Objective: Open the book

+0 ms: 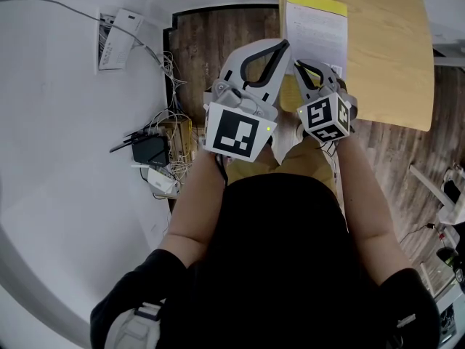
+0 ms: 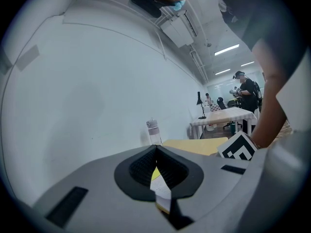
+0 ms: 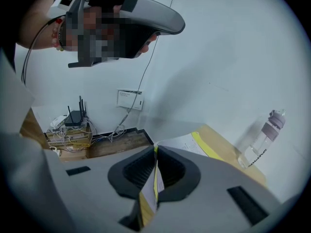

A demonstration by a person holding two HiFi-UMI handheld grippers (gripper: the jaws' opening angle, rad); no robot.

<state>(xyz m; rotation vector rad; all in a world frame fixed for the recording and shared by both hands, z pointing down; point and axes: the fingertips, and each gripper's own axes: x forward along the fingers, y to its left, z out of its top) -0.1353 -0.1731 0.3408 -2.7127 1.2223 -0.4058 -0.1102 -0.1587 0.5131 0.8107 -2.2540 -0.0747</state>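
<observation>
On the table (image 1: 392, 71): white book (image 1: 316, 31), yellow strip along its far edge.
Right gripper (image 3: 155, 149) pinches its near edge; left gripper (image 2: 156, 148) jaws closed together.

A pale wooden worktop (image 1: 392, 64) stands over a dark plank floor (image 1: 211, 42), close to a white wall (image 1: 58, 158); a clear bottle (image 3: 260, 140) with a pale cap stands upright on the worktop's far side, near the wall; down at the wall's foot a black router (image 1: 149, 150) with raised aerials sits among tangled cables (image 1: 178, 133); higher on the wall hangs a white box (image 1: 116, 38); far off, a person (image 2: 248, 93) stands beside a white table (image 2: 226, 115) and a black lamp (image 2: 200, 106), under strip lights (image 2: 228, 49).
</observation>
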